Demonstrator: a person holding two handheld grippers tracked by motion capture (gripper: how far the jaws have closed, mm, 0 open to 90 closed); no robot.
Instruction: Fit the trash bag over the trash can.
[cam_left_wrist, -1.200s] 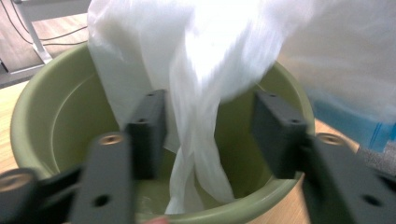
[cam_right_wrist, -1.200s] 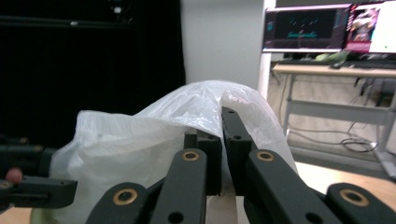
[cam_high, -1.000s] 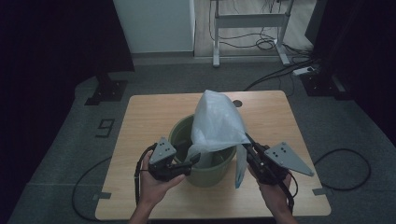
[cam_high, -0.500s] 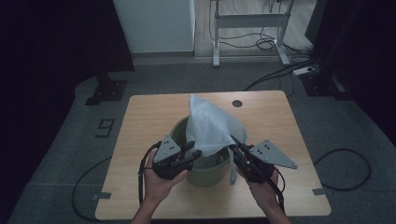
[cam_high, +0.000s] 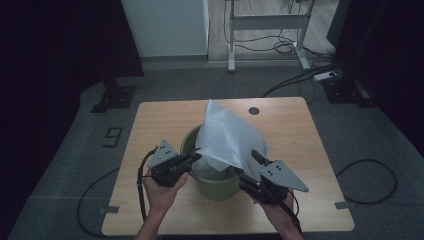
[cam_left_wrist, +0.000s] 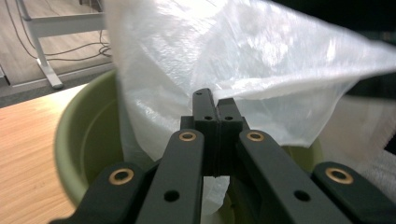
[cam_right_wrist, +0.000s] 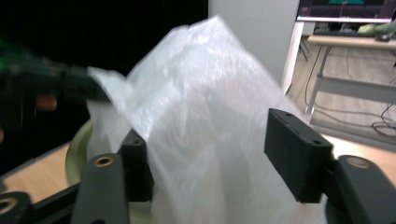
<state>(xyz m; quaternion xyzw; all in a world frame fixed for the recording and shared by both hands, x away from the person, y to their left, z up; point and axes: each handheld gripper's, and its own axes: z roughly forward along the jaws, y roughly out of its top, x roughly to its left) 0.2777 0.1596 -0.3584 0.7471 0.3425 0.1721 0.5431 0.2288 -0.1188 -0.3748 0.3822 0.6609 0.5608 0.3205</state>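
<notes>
A green bucket stands on the wooden table, with a thin white plastic bag rising out of it. My left gripper is at the bucket's near-left rim. Its jaws have just been closing, and in the left gripper view my left gripper is shut on the bag's edge above the bucket. My right gripper is at the near-right rim. Its jaws have just been opening, and my right gripper stands open with the bag loose between its pads.
The bucket sits near the table's front middle, and a small round hole lies in the far right of the tabletop. Beyond the table are a white cabinet, a desk frame and floor cables.
The bag has sunk and now leans over the bucket. The left jaws have closed on its edge. The right gripper has come down toward the rim and its jaws have spread apart.
</notes>
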